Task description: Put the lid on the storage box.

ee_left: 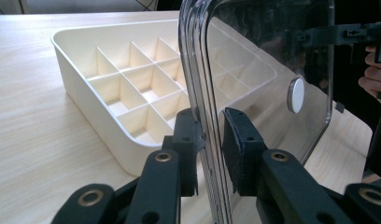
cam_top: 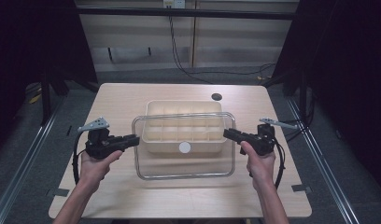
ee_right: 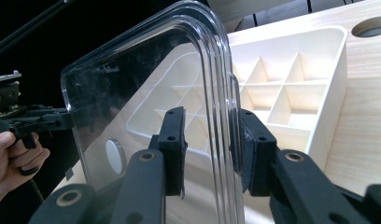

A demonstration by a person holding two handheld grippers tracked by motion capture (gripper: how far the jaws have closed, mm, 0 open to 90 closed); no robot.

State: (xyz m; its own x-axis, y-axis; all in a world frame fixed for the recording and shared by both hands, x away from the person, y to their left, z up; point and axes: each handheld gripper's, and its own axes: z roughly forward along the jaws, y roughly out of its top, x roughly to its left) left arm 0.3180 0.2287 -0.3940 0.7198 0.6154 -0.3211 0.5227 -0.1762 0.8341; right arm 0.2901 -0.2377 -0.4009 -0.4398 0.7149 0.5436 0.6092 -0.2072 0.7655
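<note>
1. Both hands hold the clear lid point(cam_top: 184, 145) level above the cream divided box point(cam_top: 153, 108), its long axis running left to right; left gripper point(cam_top: 135, 140) and right gripper point(cam_top: 227, 134) clamp its short ends.
2. Black jaws pinch the lid's point(ee_left: 268, 60) rim, which stands on edge beside the box point(ee_left: 81, 88).
3. Jaws clasp the lid's point(ee_right: 132, 93) rim, edge upright, with the box point(ee_right: 328, 79) behind.

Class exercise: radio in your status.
Left gripper and right gripper shut on clear lid edges. Lid above cream divider box. Nothing in way.

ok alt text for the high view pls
Two hands hold a clear lid by its side edges, left claw and right claw clamped on it, above a cream divided tray on a wooden table. The lid bears a white round spot.
</note>
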